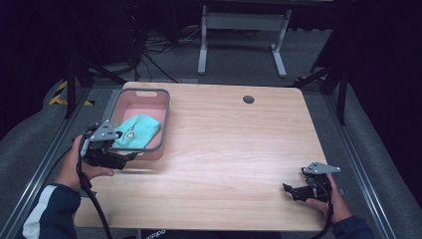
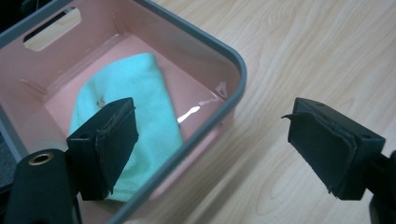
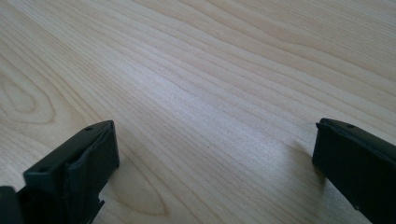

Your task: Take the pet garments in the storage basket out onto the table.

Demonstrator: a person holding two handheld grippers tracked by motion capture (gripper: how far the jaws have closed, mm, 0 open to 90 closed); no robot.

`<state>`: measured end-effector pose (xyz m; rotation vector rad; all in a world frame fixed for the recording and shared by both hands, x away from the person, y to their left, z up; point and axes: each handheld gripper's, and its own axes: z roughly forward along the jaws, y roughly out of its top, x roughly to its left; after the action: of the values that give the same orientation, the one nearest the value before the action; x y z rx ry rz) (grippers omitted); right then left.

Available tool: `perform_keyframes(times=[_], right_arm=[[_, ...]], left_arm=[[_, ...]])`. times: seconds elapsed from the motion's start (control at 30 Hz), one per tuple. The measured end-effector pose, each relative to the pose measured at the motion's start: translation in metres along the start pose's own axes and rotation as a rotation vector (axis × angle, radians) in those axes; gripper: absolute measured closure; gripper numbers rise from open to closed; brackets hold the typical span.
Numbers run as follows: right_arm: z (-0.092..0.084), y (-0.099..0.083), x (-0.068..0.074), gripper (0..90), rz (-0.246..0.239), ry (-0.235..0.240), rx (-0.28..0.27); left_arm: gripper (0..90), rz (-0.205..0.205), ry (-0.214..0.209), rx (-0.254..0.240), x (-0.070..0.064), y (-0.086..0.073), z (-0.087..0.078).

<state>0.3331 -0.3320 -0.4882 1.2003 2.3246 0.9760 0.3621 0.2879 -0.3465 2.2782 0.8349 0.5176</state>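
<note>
- Left gripper (image 1: 130, 157) held by a hand (image 1: 74, 167) at the near corner of the bin (image 1: 166, 119), jaws wide apart, nothing between them.
- In the left gripper view (image 2: 210, 144), one jaw over the bin's inside above the cloth (image 2: 140, 112), the other out over bare table (image 2: 303, 51), the grey rim (image 2: 233, 98) passing between them.
- No visible contact between pads and rim or cloth.
- Bin: pink inside with a grey rim, handle slot (image 2: 51, 28) in the far wall, well ahead of the left gripper.
- Cloth (image 1: 137, 130): teal, folded, flat on the bin floor, partly under the near jaw, small dark mark on its top.
- Right gripper (image 1: 288, 189) held by the other hand (image 1: 333, 201), low over the table (image 1: 239, 144) near its front edge, well apart from bin and left gripper.
- In the right gripper view (image 3: 215, 158), jaws spread wide, only wood grain (image 3: 196, 70) ahead and between them.
- Round hole (image 1: 248, 99) in the tabletop far ahead of the right gripper.
</note>
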Motion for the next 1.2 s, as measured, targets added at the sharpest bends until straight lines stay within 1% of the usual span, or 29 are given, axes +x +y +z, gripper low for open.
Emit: perform_keyframes(times=[0.03, 0.07, 0.13, 0.27, 0.3, 0.33, 0.37, 0.4, 0.43, 0.47, 0.53, 0.57, 0.6, 0.63, 0.67, 0.73, 0.77, 0.83, 0.87, 0.97, 1.1, 1.13, 1.17, 1.2], right_arm=[[0.0, 0.0, 0.0, 0.8, -0.003, -0.001, 0.001], [0.0, 0.0, 0.0, 0.8, -0.001, 0.0, 0.0], [0.0, 0.0, 0.0, 0.8, -0.002, -0.001, 0.001], [0.0, 0.0, 0.0, 0.8, 0.0, 0.0, 0.0], [0.0, 0.0, 0.0, 0.8, 0.0, 0.0, 0.0], [0.0, 0.0, 0.0, 0.8, -0.003, 0.0, 0.001], [0.0, 0.0, 0.0, 0.8, -0.002, 0.0, 0.001], [0.0, 0.0, 0.0, 0.8, -0.005, 0.001, 0.001], [0.0, 0.0, 0.0, 0.8, -0.006, 0.001, 0.001], [0.0, 0.0, 0.0, 0.8, -0.006, 0.001, 0.001], [0.0, 0.0, 0.0, 0.8, -0.006, 0.001, 0.001], [0.0, 0.0, 0.0, 0.8, -0.006, 0.001, 0.001], [0.0, 0.0, 0.0, 0.8, -0.006, 0.001, 0.001], [0.0, 0.0, 0.0, 0.8, -0.006, 0.001, 0.001], [0.0, 0.0, 0.0, 0.8, -0.006, 0.001, 0.001], [0.0, 0.0, 0.0, 0.8, -0.006, 0.001, 0.001], [0.0, 0.0, 0.0, 0.8, -0.006, 0.001, 0.001], [0.0, 0.0, 0.0, 0.8, -0.006, 0.001, 0.001], [0.0, 0.0, 0.0, 0.8, -0.006, 0.001, 0.001], [0.0, 0.0, 0.0, 0.8, -0.006, 0.0, 0.0], [-0.001, -0.001, 0.0, 0.8, 0.0, 0.0, -0.002], [-0.001, -0.001, 0.0, 0.8, 0.0, 0.0, -0.002], [-0.001, -0.001, 0.0, 0.8, 0.001, -0.001, -0.001], [-0.001, -0.001, 0.0, 0.8, 0.003, -0.002, 0.0]], left_arm=[[16.2, -0.004, -0.006, 0.023, 0.006, 0.005, 0.003], [16.2, 0.004, 0.001, 0.033, 0.008, 0.007, 0.005], [16.2, 0.005, 0.001, 0.051, 0.012, 0.012, 0.009], [16.2, -0.015, 0.0, 0.085, 0.021, 0.021, 0.02], [16.2, -0.015, 0.0, 0.085, 0.021, 0.021, 0.02], [16.2, -0.014, -0.002, 0.096, 0.023, 0.023, 0.024], [16.2, -0.002, 0.013, 0.124, 0.025, 0.026, 0.027], [16.2, 0.003, 0.017, 0.135, 0.027, 0.028, 0.03], [16.7, -0.009, -0.001, 0.159, 0.032, 0.032, 0.037], [16.8, -0.007, 0.004, 0.177, 0.034, 0.034, 0.04], [16.7, -0.005, 0.008, 0.185, 0.035, 0.035, 0.043], [16.7, -0.009, -0.003, 0.204, 0.037, 0.037, 0.048], [16.7, -0.006, -0.001, 0.21, 0.039, 0.039, 0.052], [17.5, -0.002, 0.003, 0.229, 0.042, 0.04, 0.058], [17.5, -0.012, -0.014, 0.254, 0.045, 0.04, 0.066], [18.7, -0.01, -0.003, 0.318, 0.049, 0.041, 0.079], [18.6, -0.018, 0.004, 0.332, 0.051, 0.04, 0.085], [18.3, -0.035, -0.009, 0.365, 0.057, 0.039, 0.093], [18.8, -0.042, -0.003, 0.386, 0.06, 0.038, 0.098], [18.4, -0.059, -0.013, 0.417, 0.066, 0.036, 0.108], [20.5, -0.067, -0.003, 0.489, 0.071, 0.035, 0.12], [21.8, -0.067, -0.003, 0.489, 0.071, 0.035, 0.12], [21.8, -0.066, -0.004, 0.516, 0.072, 0.035, 0.123], [21.8, -0.073, -0.01, 0.529, 0.073, 0.035, 0.126]])
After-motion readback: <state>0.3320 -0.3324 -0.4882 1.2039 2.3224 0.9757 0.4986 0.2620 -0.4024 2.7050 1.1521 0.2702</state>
